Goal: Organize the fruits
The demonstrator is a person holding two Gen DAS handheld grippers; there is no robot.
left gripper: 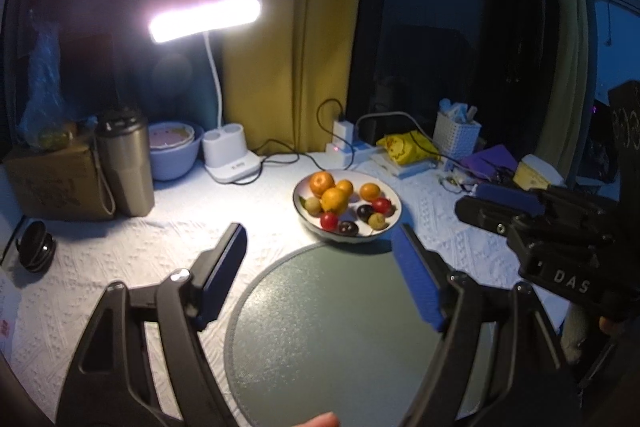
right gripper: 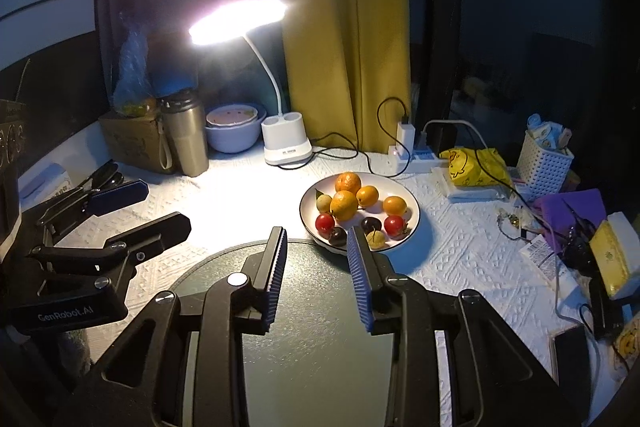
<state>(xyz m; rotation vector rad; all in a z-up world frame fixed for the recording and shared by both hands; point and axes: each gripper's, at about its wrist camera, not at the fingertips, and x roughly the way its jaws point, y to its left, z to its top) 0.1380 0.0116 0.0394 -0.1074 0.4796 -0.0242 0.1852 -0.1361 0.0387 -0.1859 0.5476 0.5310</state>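
Observation:
A white bowl (left gripper: 390,223) (right gripper: 414,205) holds several oranges (left gripper: 335,199) (right gripper: 344,205), two red fruits (left gripper: 329,221) (right gripper: 325,223), dark plums (left gripper: 348,227) (right gripper: 337,235) and small yellow-green fruits. A round grey-green mat (left gripper: 340,331) (right gripper: 316,347) lies just in front of it. My left gripper (left gripper: 320,247) is open and empty above the mat's near-left part; it also shows in the right wrist view (right gripper: 156,207). My right gripper (right gripper: 317,239) is open and empty over the mat, tips near the bowl's front rim; it also shows at the right edge of the left wrist view (left gripper: 496,205).
A lit white desk lamp (left gripper: 232,163) (right gripper: 286,147), a steel tumbler (left gripper: 126,163) (right gripper: 186,137), a lilac bowl (left gripper: 174,151) and a cardboard box (left gripper: 52,179) stand at the back left. A power strip (right gripper: 404,151), yellow packet (right gripper: 476,167), white basket (right gripper: 544,163) and clutter fill the right.

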